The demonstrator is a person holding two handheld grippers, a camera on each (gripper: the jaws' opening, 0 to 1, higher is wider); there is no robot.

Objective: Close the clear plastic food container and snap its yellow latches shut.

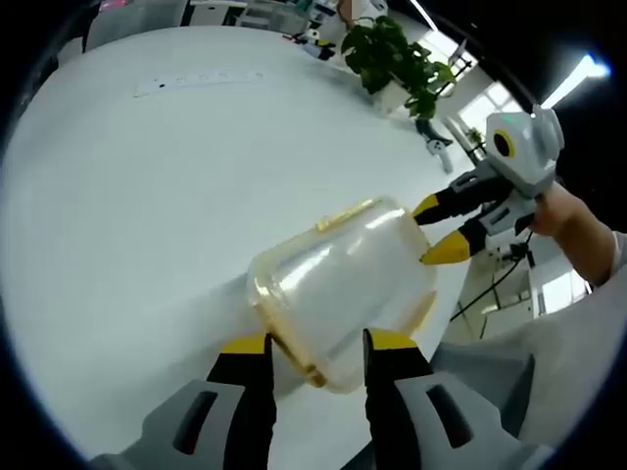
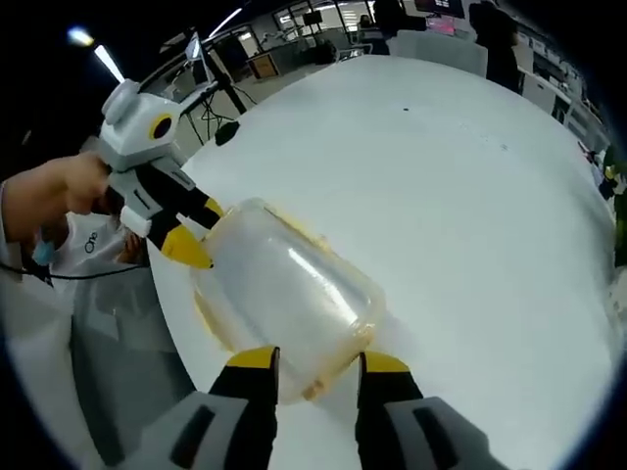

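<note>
The clear food container sits on the white counter near its edge, between my two tools. My left tool has its jaws apart at one short end. My right tool has its jaws apart at the other end. The box looks light, stiff and slippery, so I think it will slide if I push one side alone. I would press at the yellow latches. The clear plastic makes it hard to tell if the lid sits flat, or which latches are snapped.

Open-plan office, white round table, potted plant, desks with monitors
</note>
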